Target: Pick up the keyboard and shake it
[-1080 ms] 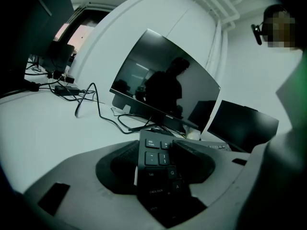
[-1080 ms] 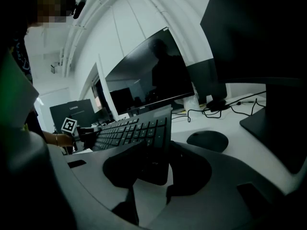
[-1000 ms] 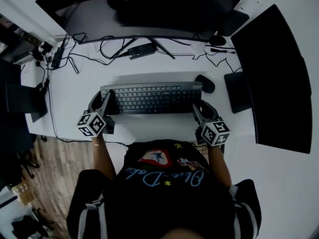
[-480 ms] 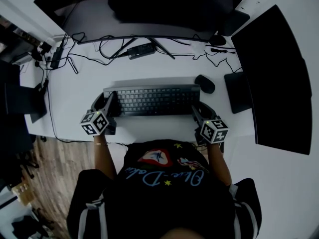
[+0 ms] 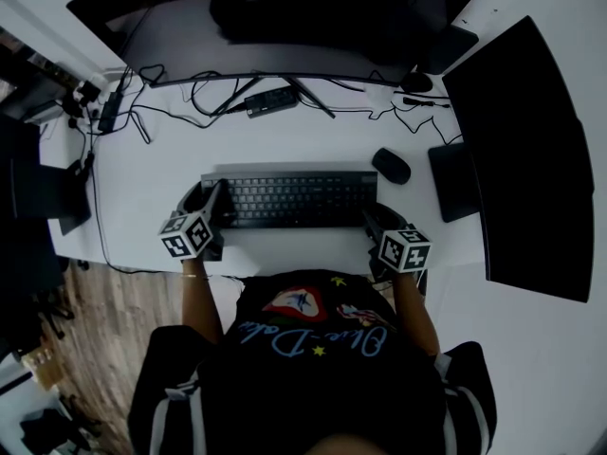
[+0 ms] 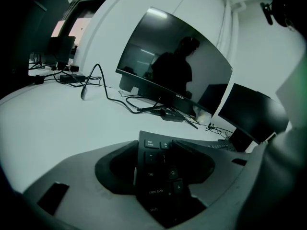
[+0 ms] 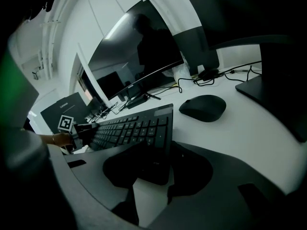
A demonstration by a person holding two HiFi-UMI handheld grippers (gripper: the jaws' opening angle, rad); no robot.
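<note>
The black keyboard [image 5: 289, 197] lies across the white desk [image 5: 285, 140] in the head view, just in front of the person. My left gripper [image 5: 216, 202] is shut on its left end, and my right gripper [image 5: 370, 214] is shut on its right end. In the left gripper view the keyboard's left end [image 6: 154, 164], with the esc, tab and caps lock keys, sits between the jaws of the left gripper [image 6: 160, 169]. In the right gripper view the keyboard's right end [image 7: 144, 126] runs into the right gripper [image 7: 153, 157] and looks tilted above the desk.
A black mouse [image 5: 391, 166] lies just right of the keyboard. A wide curved monitor [image 5: 285, 17] stands at the back, with cables [image 5: 218, 93] and a power adapter [image 5: 270, 100] below it. A second monitor [image 5: 522, 150] and its base [image 5: 453, 180] stand at the right.
The keyboard, held at both ends, has shifted toward the person and slightly right. Both grippers moved with it and kept their grip.
</note>
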